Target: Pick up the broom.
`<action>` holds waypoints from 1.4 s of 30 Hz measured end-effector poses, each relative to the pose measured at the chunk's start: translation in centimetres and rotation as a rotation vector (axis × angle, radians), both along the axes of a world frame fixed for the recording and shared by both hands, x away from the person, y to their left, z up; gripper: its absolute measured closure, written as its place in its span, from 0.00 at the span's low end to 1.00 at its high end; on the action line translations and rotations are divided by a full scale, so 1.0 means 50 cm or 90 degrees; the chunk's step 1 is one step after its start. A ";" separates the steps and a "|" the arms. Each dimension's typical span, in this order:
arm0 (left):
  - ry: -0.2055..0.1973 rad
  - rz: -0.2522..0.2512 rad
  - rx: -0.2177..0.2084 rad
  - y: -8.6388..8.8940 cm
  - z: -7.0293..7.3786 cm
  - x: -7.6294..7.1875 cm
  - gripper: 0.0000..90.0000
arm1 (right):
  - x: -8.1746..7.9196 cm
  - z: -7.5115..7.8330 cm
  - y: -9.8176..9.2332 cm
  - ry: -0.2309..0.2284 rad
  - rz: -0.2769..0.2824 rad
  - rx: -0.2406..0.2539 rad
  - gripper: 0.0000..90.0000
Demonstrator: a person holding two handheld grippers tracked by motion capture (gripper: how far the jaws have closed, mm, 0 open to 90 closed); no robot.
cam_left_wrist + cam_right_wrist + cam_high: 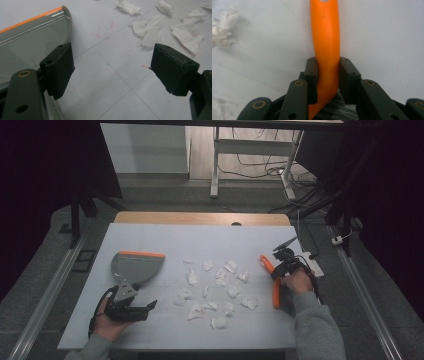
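A grey dustpan (137, 265) with an orange lip lies on the white table (165, 237) at the left. In the left gripper view the dustpan (30, 37) sits just beyond the left jaw. My left gripper (148, 308) (112, 72) rests near the front edge, open, with bare table between its jaws. Several crumpled white paper scraps (220, 287) (150, 32) are scattered over the middle. At the right, my right gripper (280, 270) (327, 77) is shut on the orange handle (325, 32) of a brush (276, 295), whose dark bristles show below the jaws.
A white power strip (316, 266) lies at the table's right edge with cables trailing off. The wooden far edge (200, 218) borders the white top. Beyond it stand a white frame's legs (215, 165) and floor cables.
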State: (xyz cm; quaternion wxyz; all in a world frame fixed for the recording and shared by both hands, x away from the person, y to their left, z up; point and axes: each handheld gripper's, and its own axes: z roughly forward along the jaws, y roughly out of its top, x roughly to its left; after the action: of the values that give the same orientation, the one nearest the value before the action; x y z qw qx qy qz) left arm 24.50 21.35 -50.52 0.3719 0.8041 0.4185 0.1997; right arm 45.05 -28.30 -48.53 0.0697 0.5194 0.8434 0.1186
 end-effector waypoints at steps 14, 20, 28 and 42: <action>0.002 0.000 -0.002 -0.001 -0.002 0.002 0.22 | -0.034 0.066 -0.066 -0.056 0.024 0.130 0.79; 0.005 -0.001 -0.002 -0.003 -0.003 0.006 0.23 | -0.052 0.095 -0.083 -0.084 0.021 0.195 0.79; 0.000 0.001 -0.003 -0.006 -0.001 0.007 0.22 | -0.086 0.148 -0.065 -0.159 0.062 0.307 0.79; -0.004 0.007 -0.009 -0.006 0.003 0.009 0.22 | -0.121 0.149 -0.036 -0.197 0.066 0.423 0.79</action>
State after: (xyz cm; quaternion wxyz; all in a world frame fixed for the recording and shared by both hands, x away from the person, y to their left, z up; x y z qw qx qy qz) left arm 24.94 21.05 -50.40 0.3779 0.7985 0.4231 0.2014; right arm 39.00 -30.08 -41.09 0.0180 0.4462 0.7635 0.4666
